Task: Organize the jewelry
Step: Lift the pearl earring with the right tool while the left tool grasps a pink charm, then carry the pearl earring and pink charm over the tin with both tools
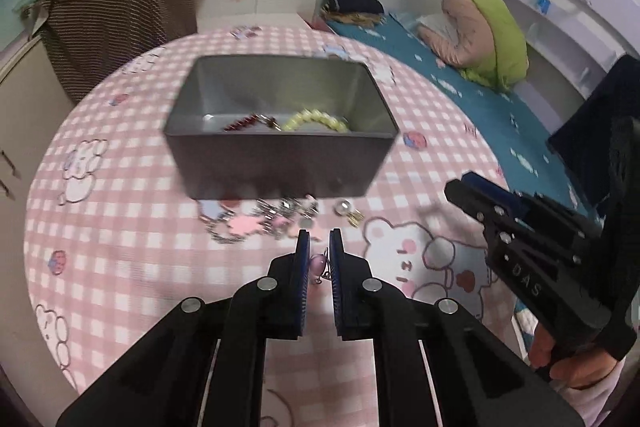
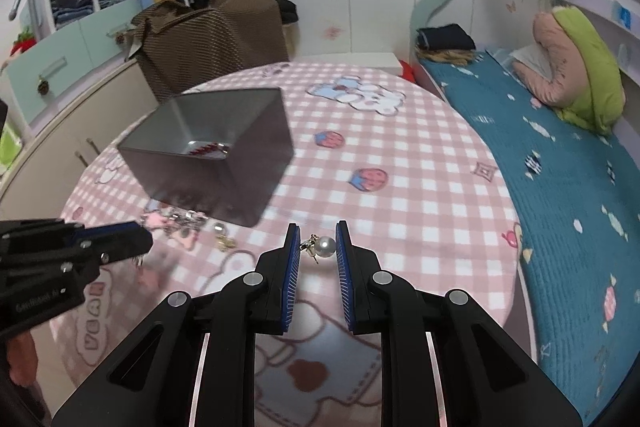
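Observation:
A grey box (image 1: 280, 163) stands on the pink checked table (image 1: 120, 187); inside lie a yellow bead bracelet (image 1: 316, 119) and a dark red piece (image 1: 244, 123). My left gripper (image 1: 319, 239) is shut on a pink-stone earring (image 1: 318, 263), just in front of the box. A heap of silver jewelry (image 1: 276, 215) and a pearl earring (image 1: 346, 209) lie by the box's near wall. My right gripper (image 2: 318, 235) is shut on another pearl earring (image 2: 323, 246), right of the grey box (image 2: 216, 155). The left gripper (image 2: 132, 239) shows at the right wrist view's left edge.
A bed with a teal cover (image 2: 560, 187) and a green and pink pillow (image 2: 580, 83) runs along the right. A brown striped bag (image 2: 212, 31) sits on a cabinet behind the table. A hand (image 1: 568, 359) holds the right gripper's body (image 1: 540, 247).

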The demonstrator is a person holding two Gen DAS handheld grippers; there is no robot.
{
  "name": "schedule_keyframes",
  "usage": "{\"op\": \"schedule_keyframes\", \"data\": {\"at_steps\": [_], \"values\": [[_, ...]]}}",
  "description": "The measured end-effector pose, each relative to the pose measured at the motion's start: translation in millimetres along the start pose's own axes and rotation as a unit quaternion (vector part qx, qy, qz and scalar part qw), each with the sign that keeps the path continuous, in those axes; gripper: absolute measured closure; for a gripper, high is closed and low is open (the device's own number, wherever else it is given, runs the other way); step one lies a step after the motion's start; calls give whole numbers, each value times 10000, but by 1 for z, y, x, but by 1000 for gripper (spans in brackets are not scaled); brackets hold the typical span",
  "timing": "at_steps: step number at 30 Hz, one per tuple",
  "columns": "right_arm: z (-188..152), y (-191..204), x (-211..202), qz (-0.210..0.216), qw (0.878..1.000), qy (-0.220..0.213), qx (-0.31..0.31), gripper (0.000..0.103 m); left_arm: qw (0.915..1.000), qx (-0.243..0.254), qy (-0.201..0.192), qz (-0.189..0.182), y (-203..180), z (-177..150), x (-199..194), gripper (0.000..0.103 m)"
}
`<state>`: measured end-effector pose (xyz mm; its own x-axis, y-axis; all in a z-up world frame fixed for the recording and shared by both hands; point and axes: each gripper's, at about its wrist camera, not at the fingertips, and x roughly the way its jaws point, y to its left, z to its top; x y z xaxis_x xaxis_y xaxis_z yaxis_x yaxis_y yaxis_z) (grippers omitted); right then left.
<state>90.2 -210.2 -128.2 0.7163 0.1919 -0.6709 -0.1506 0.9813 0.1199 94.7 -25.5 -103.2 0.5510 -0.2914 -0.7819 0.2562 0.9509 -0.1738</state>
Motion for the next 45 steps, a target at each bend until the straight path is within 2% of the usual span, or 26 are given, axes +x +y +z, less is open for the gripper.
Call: {"op": "schedule_keyframes", "data": {"at_steps": [4,12,27,45], "values": [[5,13,-9,7,9999,-95,-102,84,9997,-205,-91,17,12,3,-5,94],[11,27,-26,23,9996,-230,-178,84,9991,-312,-269,110,25,7,-12,94],[26,43,-40,1,9986,-436,-315,84,9979,-227,-605,105,29,23,-30,94],[51,53,-31,61,9978,-535,-375,84,9955,-123,-935,94,31,51,-41,94]]}}
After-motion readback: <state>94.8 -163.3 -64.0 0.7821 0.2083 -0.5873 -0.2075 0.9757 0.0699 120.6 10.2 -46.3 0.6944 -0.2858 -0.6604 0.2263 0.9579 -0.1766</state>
